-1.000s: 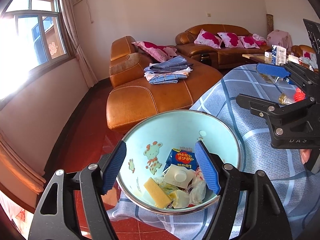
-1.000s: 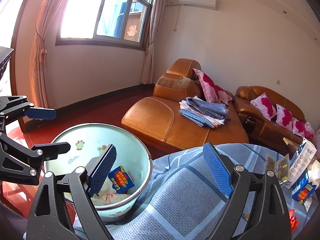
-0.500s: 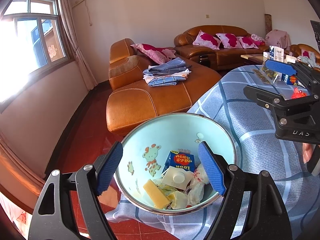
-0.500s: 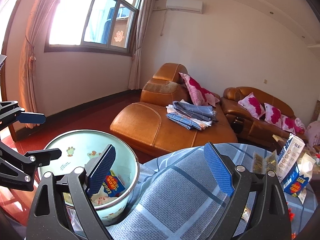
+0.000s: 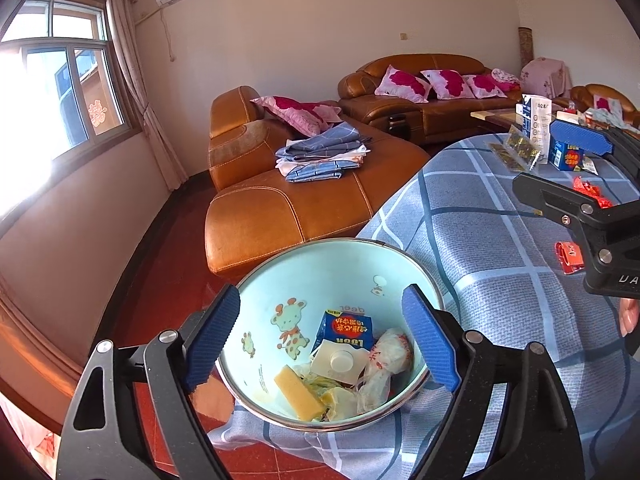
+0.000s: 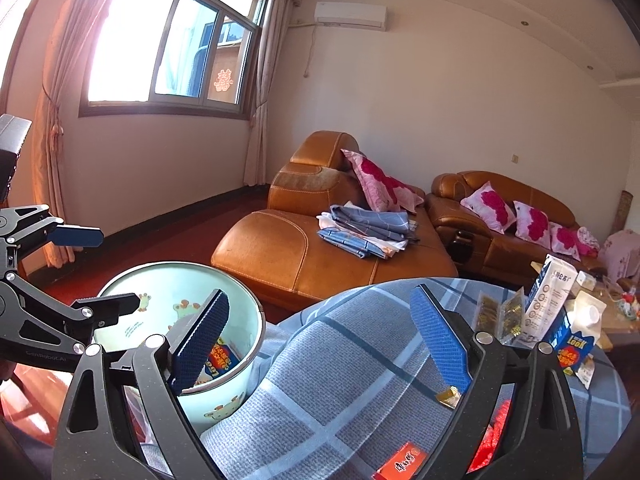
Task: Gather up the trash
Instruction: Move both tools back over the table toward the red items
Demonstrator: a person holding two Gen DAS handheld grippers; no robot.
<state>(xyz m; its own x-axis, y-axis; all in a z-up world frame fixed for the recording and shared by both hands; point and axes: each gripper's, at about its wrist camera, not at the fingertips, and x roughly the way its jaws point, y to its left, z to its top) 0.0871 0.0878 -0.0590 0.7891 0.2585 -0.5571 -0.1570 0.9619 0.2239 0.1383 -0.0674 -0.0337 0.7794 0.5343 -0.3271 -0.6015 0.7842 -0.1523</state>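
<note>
Trash bin (image 5: 276, 292) beside table edge (image 5: 400, 204), below open left tongs (image 5: 324, 340)

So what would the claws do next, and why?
Probably the right claw swings toward the small red packet on the checked cloth just below it. Both claws are empty and open; the left claw has just been opening over the bin, which already holds trash.

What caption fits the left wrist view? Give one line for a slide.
Open left tool above the pale blue cartoon-printed bin, which holds a blue carton and wrappers beside the blue checked tablecloth.
</note>
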